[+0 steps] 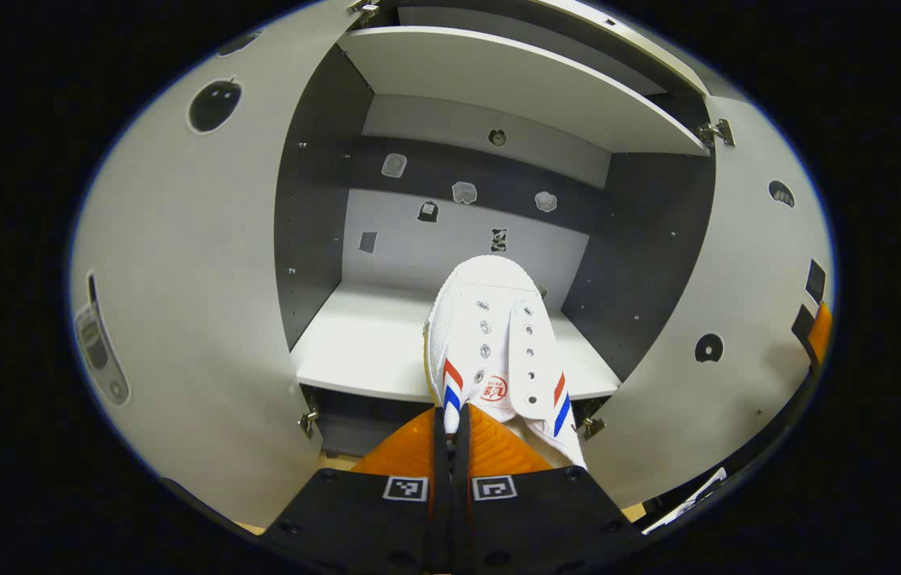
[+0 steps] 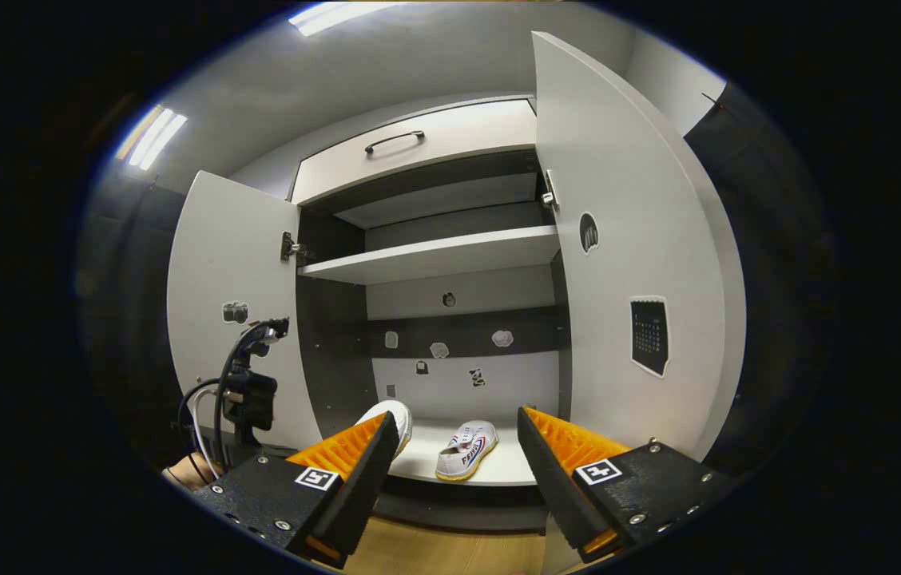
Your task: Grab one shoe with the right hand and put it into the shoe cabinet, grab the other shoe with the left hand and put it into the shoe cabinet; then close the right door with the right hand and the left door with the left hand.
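Grey cabinet (image 2: pixel 450 255) walls take up most of what I see, both doors swung wide and the bottom shelf (image 1: pixel 355 351) bare to the left of the shoe I am carrying. My left tool (image 1: pixel 450 431) is clenched on the heel end of the left shoe (image 1: pixel 498 335): its fingers are pressed nearly together on the rim, and the toe points toward the back panel (image 1: pixel 434 247), the sole over the front part of the bottom shelf. I cannot tell whether the sole rests on the shelf or hangs just above it.

From the right gripper view, my right tool (image 2: pixel 458 447) is released, fingers spread wide and holding nothing, backed off in front of the cabinet. Between those fingers the right shoe (image 2: pixel 466 451) lies on the bottom shelf, already placed, with the toe of the left shoe (image 2: pixel 390 419) just beside it toward the left door (image 2: pixel 235 319).

I judge the step in hand to be setting the second shoe down. To do it well I would ease it further toward the back panel so the heel clears the shelf's front edge, lower until the sole sits flat, and only then let go. I would draw straight back, keeping off the right shoe. The right door (image 2: pixel 626 263) comes after that.
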Demonstrator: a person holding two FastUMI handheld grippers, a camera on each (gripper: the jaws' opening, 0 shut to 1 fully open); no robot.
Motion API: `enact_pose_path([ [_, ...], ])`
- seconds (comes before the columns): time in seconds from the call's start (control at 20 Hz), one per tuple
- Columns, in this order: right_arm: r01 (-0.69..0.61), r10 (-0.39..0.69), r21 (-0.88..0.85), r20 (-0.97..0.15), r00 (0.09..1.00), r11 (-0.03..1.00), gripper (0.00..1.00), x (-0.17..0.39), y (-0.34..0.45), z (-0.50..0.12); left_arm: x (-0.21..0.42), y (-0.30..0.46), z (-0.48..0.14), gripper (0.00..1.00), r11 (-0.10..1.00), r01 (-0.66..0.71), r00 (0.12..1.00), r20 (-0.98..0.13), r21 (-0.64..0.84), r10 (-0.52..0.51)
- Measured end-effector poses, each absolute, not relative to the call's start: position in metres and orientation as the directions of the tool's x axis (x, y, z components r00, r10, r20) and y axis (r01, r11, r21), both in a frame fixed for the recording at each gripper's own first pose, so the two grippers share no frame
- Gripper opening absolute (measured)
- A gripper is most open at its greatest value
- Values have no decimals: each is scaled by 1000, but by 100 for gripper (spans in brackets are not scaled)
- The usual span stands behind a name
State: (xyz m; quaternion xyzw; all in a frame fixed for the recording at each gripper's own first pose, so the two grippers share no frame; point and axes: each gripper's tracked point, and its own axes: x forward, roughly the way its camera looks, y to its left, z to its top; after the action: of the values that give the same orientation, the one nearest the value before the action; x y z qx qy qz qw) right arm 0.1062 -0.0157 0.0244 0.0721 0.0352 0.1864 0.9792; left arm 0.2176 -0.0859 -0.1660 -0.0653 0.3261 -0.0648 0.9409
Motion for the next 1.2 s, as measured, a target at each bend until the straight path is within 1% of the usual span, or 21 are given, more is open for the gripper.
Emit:
enact_pose_path([
  [0.15, -347, 353, 136, -23, 935, 928, 92, 105, -20, 30, 240, -81, -154, 6, 985, 88, 779, -606, -151, -163],
  [0.25, -344, 351, 124, -34, 936, 931, 92, 103, -21, 29, 259, -82, -158, 6, 985, 84, 764, -625, -150, -160],
  [0.4, -339, 345, 118, -34, 938, 933, 92, 100, -25, 33, 302, -88, -186, 6, 983, 73, 732, -660, -170, -169],
  [0.6, -321, 326, 120, -25, 945, 940, 92, 97, -32, 39, 332, -89, -219, 6, 989, 86, 686, -713, -117, -144],
  [0.8, -288, 293, 112, -24, 956, 951, 92, 98, -43, 41, 342, -95, -257, 6, 985, 71, 627, -761, -157, -167],
  [0.9, -286, 290, 107, -24, 957, 952, 92, 98, -47, 39, 345, -89, -271, 6, 989, 59, 604, -784, -135, -143],
  [1.05, -290, 294, 100, -28, 955, 952, 92, 97, -47, 38, 352, -79, -283, 6, 994, 37, 593, -798, -106, -107],
  [1.2, -306, 312, 115, -37, 949, 945, 92, 95, -42, 35, 352, -73, -293, 6, 993, 18, 573, -813, -120, -109],
])
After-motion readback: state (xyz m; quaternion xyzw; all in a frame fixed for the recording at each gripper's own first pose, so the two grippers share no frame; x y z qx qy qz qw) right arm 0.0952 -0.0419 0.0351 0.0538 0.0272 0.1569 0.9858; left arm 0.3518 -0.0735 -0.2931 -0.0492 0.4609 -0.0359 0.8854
